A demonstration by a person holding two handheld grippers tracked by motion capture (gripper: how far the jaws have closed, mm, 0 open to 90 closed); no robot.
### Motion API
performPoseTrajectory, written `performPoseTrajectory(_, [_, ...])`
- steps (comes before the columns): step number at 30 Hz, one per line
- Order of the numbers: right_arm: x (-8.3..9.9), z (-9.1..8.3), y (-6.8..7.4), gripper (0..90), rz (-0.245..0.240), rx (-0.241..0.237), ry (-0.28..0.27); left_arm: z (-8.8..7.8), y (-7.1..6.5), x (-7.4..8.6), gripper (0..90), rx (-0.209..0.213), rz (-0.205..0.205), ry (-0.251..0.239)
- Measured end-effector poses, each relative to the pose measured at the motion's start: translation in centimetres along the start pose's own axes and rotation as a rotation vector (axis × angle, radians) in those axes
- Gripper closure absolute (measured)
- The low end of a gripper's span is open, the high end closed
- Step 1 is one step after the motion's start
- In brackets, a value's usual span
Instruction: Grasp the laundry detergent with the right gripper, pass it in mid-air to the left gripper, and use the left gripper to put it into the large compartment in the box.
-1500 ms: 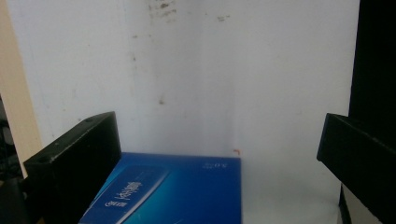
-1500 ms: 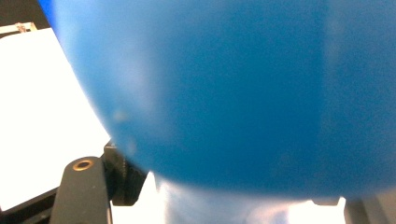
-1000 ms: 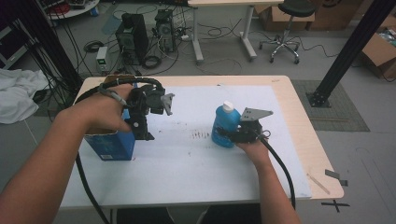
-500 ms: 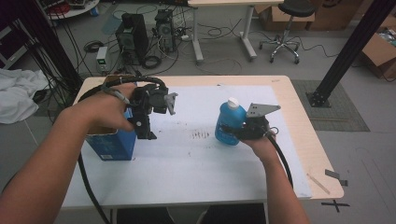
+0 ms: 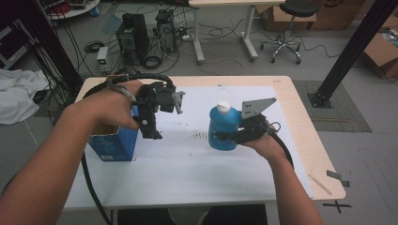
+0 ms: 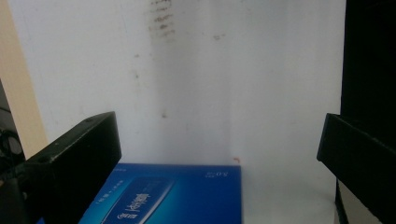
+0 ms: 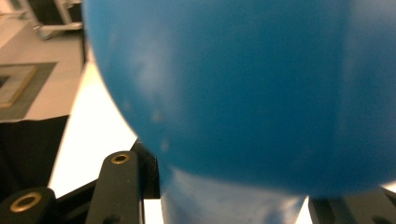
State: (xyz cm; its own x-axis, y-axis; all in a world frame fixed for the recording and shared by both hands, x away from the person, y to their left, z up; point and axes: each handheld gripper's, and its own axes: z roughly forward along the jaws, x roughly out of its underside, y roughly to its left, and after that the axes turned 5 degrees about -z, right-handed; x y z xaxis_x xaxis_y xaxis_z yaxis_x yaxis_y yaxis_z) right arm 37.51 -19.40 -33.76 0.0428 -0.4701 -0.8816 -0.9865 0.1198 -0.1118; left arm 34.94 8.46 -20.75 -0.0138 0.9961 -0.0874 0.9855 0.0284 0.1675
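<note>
My right gripper (image 5: 226, 137) is shut on a blue bottle (image 5: 222, 127) with a white cap (image 5: 224, 106) and holds it roughly upright above the white sheet (image 5: 187, 164). In the right gripper view the bottle (image 7: 243, 93) bulges close between the jaws of my right gripper (image 7: 233, 205). My left gripper (image 5: 151, 127) hangs open with its jaws pointing down, just right of a blue box (image 5: 112, 143) standing on the table's left side. In the left gripper view the box top (image 6: 173, 196) lies low between the wide-apart jaws of my left gripper (image 6: 219, 154), apart from both.
The wooden table (image 5: 295, 101) carries the white sheet, which has dark scuff marks (image 5: 199, 136) in its middle. A strip of tape (image 5: 320, 183) lies near the front right corner. Computers, cables and a stool stand on the floor behind.
My right gripper has lifted the blue bottle off the sheet. The left gripper has stayed beside the blue box.
</note>
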Motion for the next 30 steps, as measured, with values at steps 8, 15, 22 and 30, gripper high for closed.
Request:
performPoseTrajectory(8, [-1.5, 2.5, 1.7, 47.5, -0.054, -0.094, 0.008, -0.2, -0.3, -0.9, 0.1, 0.017, 0.003, 0.012])
performPoseTrajectory(15, [-2.2, 5.3, 2.8, 47.5, -0.071, -0.146, -0.01, 0.3, -0.7, -1.8, 0.1, 0.037, 0.014, 0.032])
performPoseTrajectory(22, [-2.3, 7.5, 3.2, 47.4, -0.059, -0.159, -0.021, 1.3, -1.1, -2.5, 0.1, 0.061, 0.021, 0.061])
performPoseTrajectory(30, [-2.6, 9.6, 3.9, 47.4, -0.061, -0.168, -0.024, 2.5, -1.6, -2.9, 0.1, 0.079, 0.021, 0.059])
